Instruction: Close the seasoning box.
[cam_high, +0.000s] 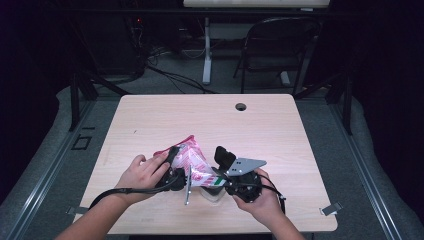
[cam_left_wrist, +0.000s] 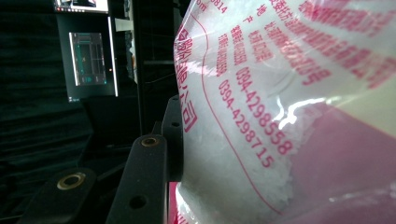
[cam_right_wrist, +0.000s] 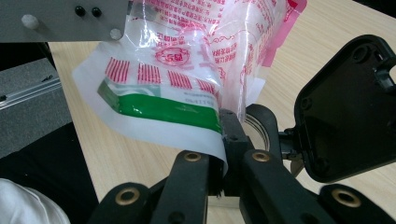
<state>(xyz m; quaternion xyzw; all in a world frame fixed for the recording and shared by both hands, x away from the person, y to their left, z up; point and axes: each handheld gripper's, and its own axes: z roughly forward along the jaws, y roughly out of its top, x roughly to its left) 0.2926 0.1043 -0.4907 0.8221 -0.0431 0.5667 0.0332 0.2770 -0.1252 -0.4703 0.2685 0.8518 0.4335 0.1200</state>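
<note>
Plastic bag (cam_high: 192, 162) of white granules, red print and a green band at one edge, was held up off the table (cam_high: 150, 120) near its 6 o'clock edge, between the two grippers. Left gripper (cam_high: 175, 167) gripped it from the 9 o'clock side; in the left gripper view one black jaw pressed flat against the bag (cam_left_wrist: 280, 116), the other jaw lay behind the film, so closed on the bag by judgement. Right gripper (cam_high: 227, 172) came in from 3 o'clock; in the right gripper view its jaws stood narrow, pinching the white edge strip of the bag (cam_right_wrist: 187, 93) just beyond the green band.

Step in hand, as judged: bag held at two ends, likely being steadied for opening or turning. Next move would call for a firm hold on both sides and a slow, even pull, since thin film could slip or tear and spill.

Hard to make out: whether the bag was sealed; its top edge ran out of the left gripper view. Bag's underside hidden by hands in the high view. Print too small to read
</note>
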